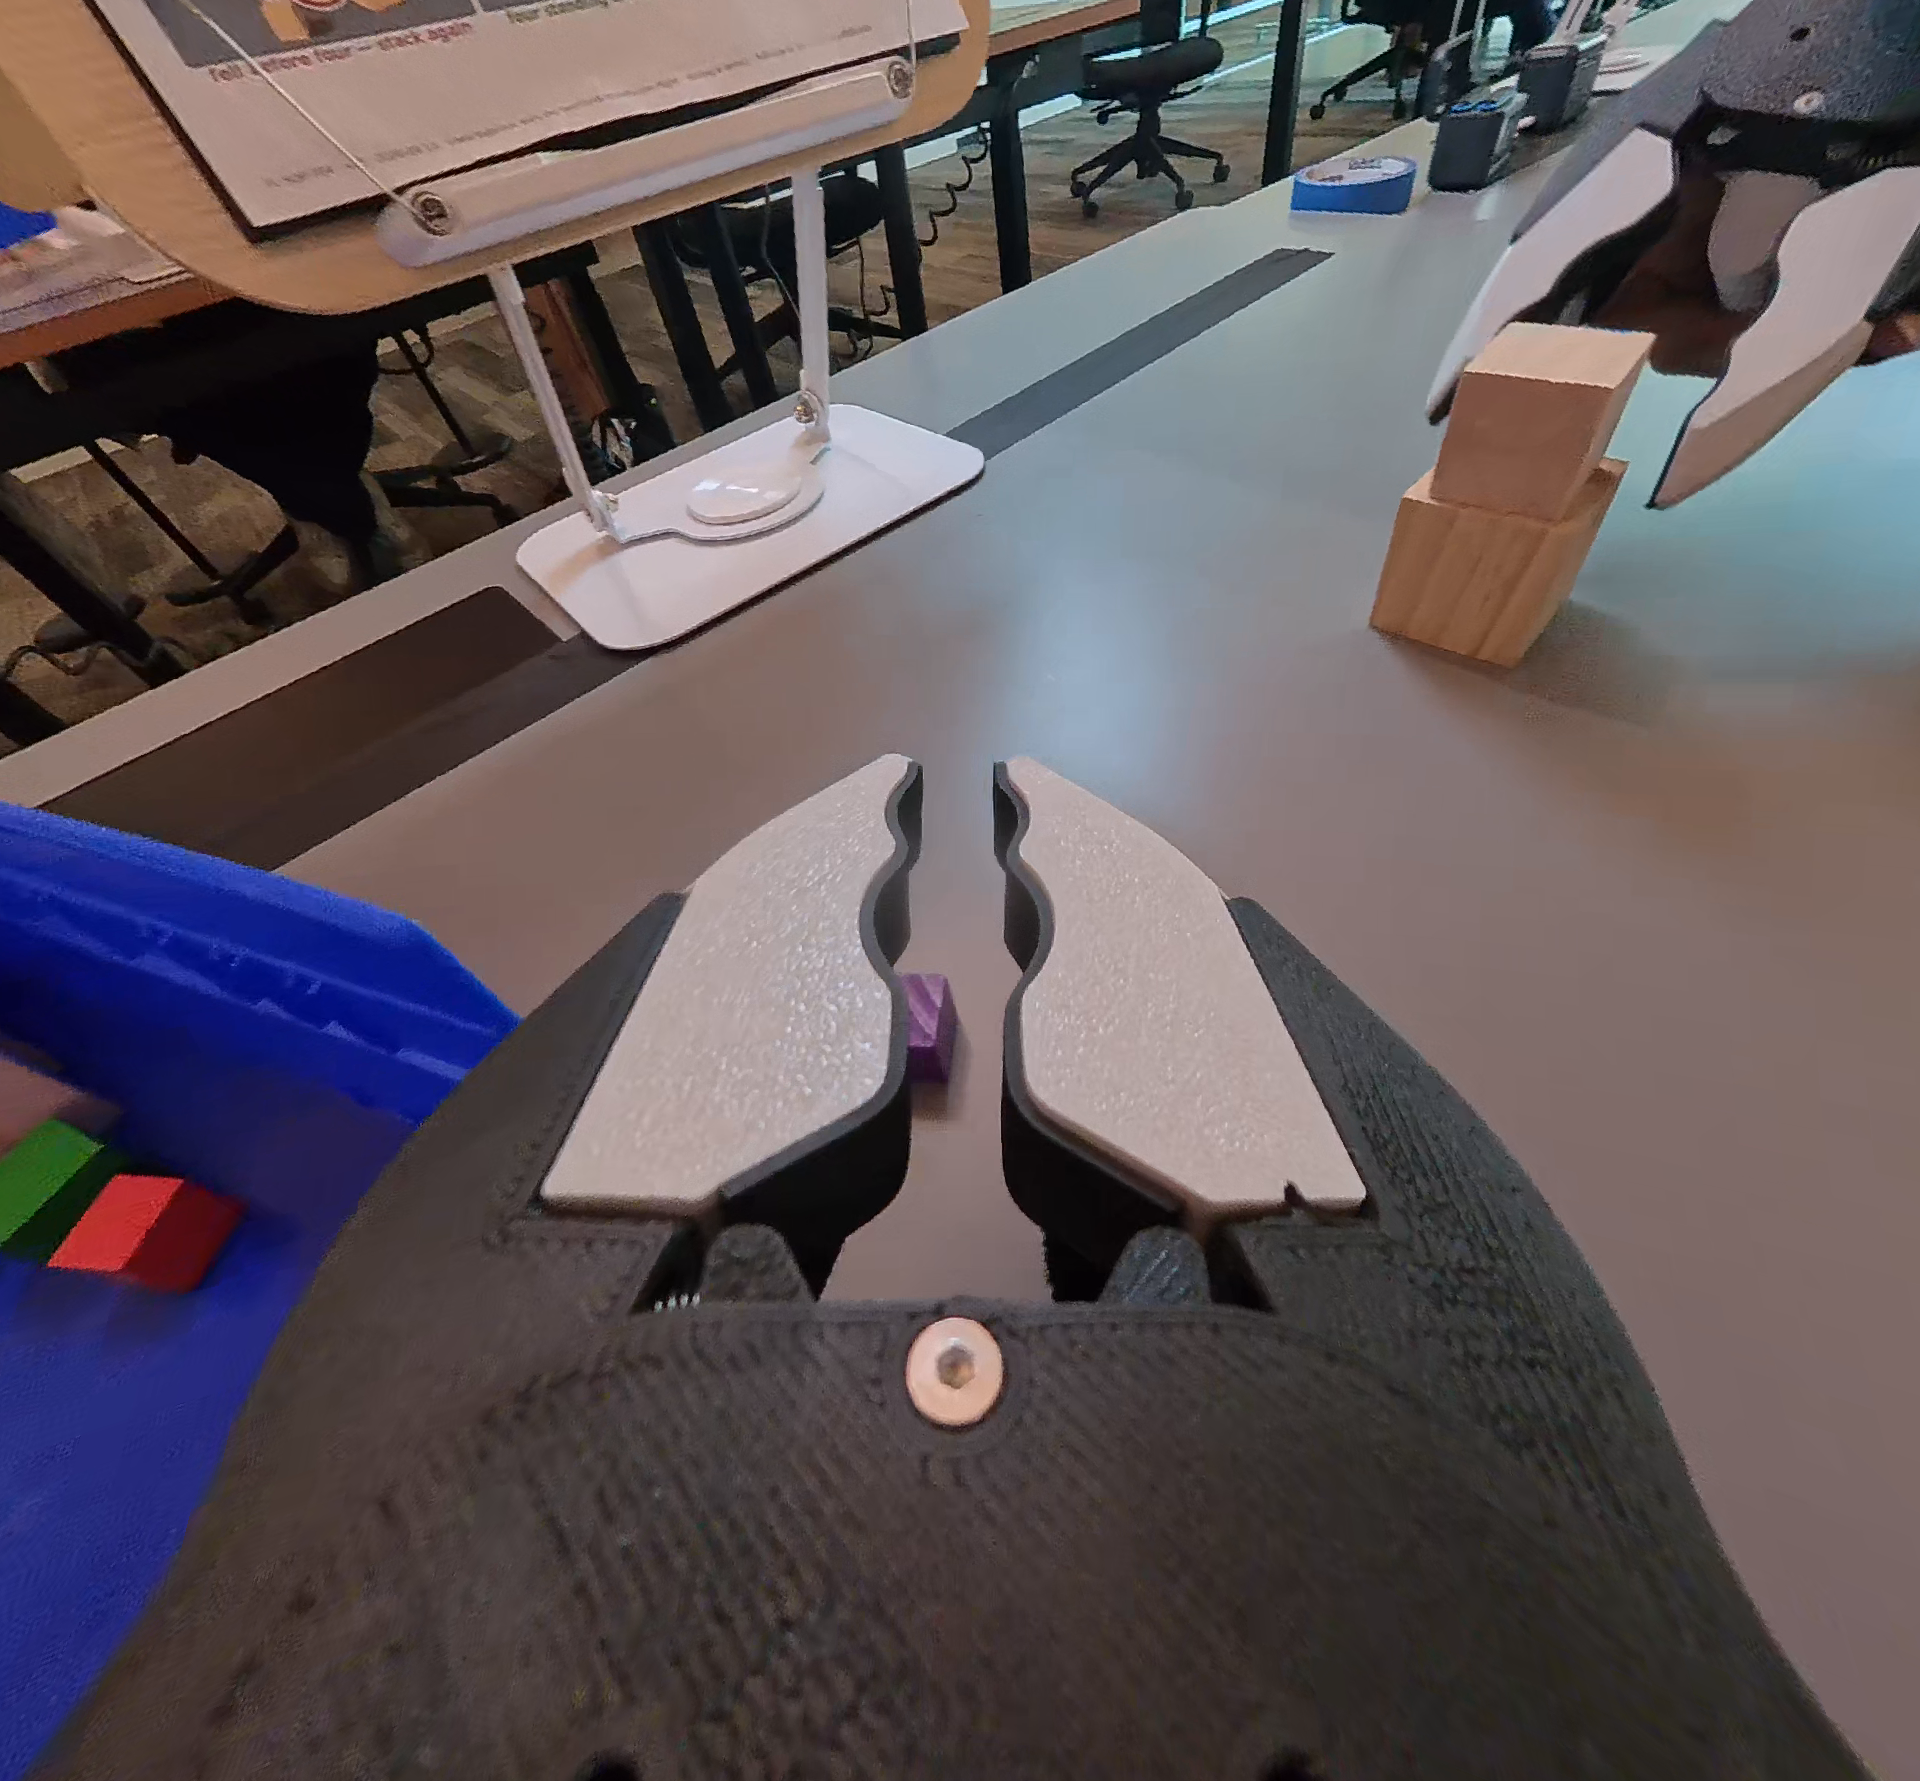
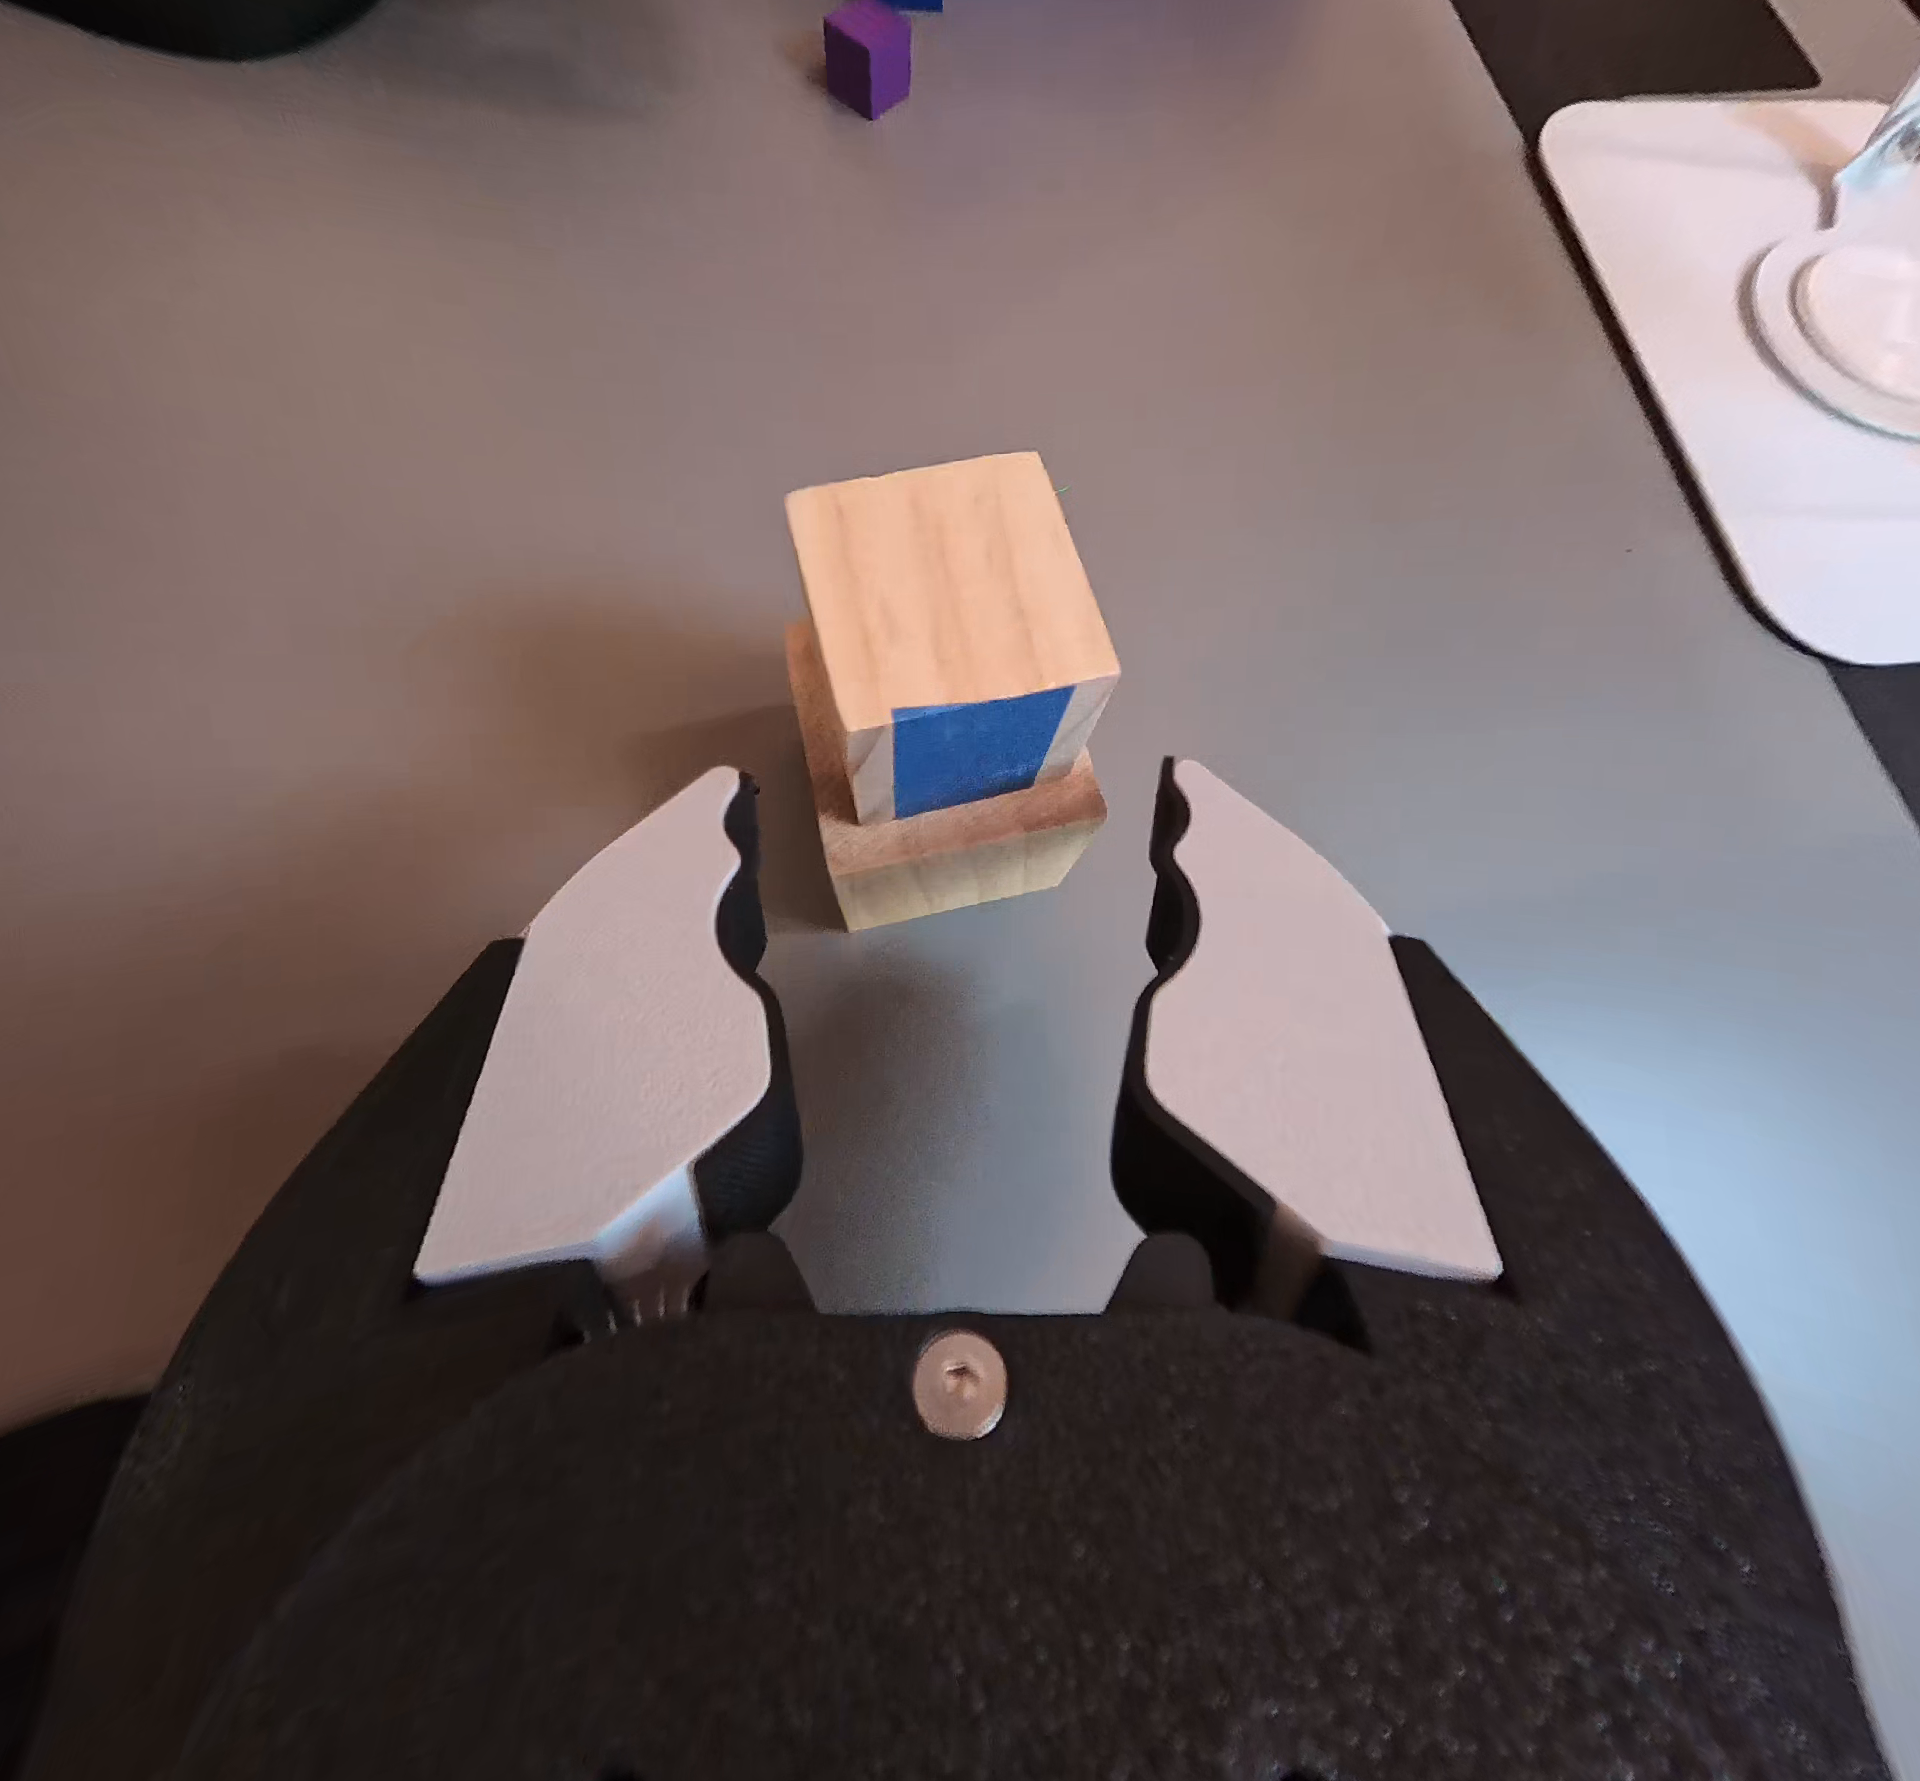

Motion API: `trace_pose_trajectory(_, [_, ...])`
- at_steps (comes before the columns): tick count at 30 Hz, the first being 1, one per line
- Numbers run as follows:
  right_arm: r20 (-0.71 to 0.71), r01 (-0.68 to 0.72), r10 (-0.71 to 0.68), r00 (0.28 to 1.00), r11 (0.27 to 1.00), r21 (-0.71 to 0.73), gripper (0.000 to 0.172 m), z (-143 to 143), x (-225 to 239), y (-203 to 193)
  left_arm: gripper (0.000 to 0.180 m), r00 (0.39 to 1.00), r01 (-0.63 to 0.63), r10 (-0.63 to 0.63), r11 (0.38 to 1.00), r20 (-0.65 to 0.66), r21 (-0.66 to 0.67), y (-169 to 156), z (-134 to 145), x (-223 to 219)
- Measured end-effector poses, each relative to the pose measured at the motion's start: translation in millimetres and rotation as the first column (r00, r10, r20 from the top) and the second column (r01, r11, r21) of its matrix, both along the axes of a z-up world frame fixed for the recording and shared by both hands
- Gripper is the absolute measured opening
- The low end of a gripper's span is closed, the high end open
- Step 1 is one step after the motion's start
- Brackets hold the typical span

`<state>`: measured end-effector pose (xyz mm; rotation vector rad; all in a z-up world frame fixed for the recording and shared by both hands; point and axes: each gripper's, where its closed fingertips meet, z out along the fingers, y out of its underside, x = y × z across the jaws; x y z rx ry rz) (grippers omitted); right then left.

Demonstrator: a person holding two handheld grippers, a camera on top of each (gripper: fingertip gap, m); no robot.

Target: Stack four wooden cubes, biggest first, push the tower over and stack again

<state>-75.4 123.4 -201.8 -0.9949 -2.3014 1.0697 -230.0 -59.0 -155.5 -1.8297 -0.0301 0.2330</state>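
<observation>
A: Item one — the stack. What stands?

B: Two wooden cubes on the grey table (image 2: 416, 484). The larger cube (image 2: 961, 874) sits at the bottom; the smaller cube (image 2: 940, 588) rests on top of it, turned a little off square and bearing a blue patch (image 2: 971, 755) on its near face. Seen from the left wrist view, the pair stands to the far right.

A: Item two — the right gripper?

B: The right gripper (image 2: 956, 796) has its jaws spread wide on either side of the stack, with clear air between each pad and the wood. It grips nothing.

A: Item three — the left gripper?

B: The left gripper (image 1: 956, 786) sits well apart from the stack, fingers drawn near together with a narrow slit between them, and nothing in it.

A: Other stock?

B: A small purple block (image 2: 868, 58) lies on the table near a blue bin (image 1: 208, 1004) — the bin holds a green block (image 1: 42, 1181) and a red block (image 1: 145, 1232). A white stand (image 1: 748, 526) carries an instruction sheet at the far left.

A: Progress?

B: By my reckoning, two of four cubes are placed in the right order. The third and fourth wooden cubes are not in view. Toppling and restacking are not yet done.
</observation>
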Motion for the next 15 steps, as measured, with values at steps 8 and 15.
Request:
trace_pose_trajectory(8, [-0.011, 0.064, -0.064, 0.998, 0.998, -0.011, 0.059, -13, -23, -3, 0.013, 0.999, -0.049, 0.049, 0.999, -0.010, -0.008, -11, 1, -18])
trace_pose_trajectory(15, [-0.035, 0.053, -0.054, 0.998, 0.998, -0.024, 0.061, -13, -41, -5, 0.024, 0.999, -0.032, 0.029, 0.980, -0.018, -0.195, -11, -33, -19])
